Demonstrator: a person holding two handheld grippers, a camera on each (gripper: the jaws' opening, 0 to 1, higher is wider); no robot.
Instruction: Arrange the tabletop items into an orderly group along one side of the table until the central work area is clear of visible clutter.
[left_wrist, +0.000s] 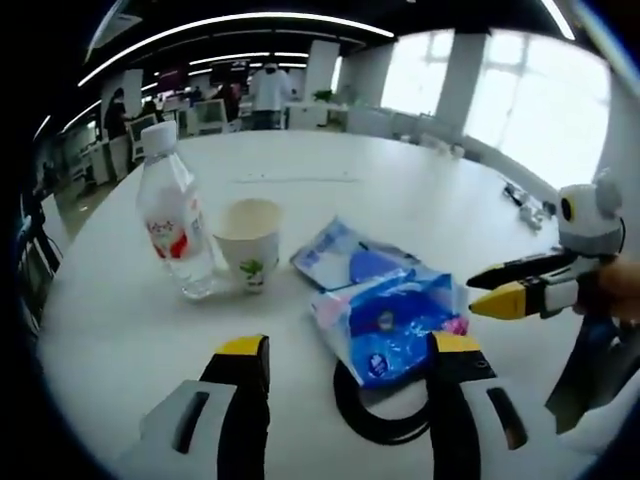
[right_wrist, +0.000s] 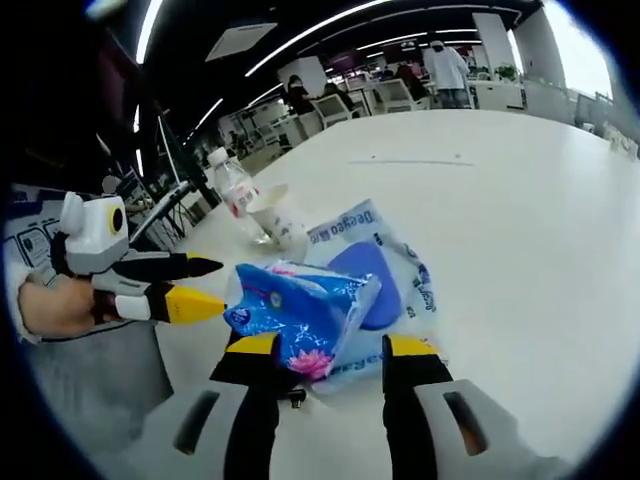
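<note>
A blue tissue pack (left_wrist: 392, 318) lies on the white table (left_wrist: 420, 190), partly on a flat blue-and-white wipes packet (left_wrist: 345, 262). My left gripper (left_wrist: 350, 352) stands open just short of the pack, nothing between its jaws. My right gripper (left_wrist: 478, 288) comes in from the right, its tips at the pack's edge. In the right gripper view the tissue pack (right_wrist: 300, 310) has its near end between the jaws of my open right gripper (right_wrist: 330, 352), over the wipes packet (right_wrist: 375, 265). The left gripper (right_wrist: 212, 285) reaches in from the left beside it.
A clear water bottle (left_wrist: 175, 215) with a red label and a paper cup (left_wrist: 248, 243) stand left of the packets; both also show as the bottle (right_wrist: 232, 190) and cup (right_wrist: 275, 215). A black loop (left_wrist: 378, 418) lies under the pack's near end. Small items (left_wrist: 525, 200) sit far right.
</note>
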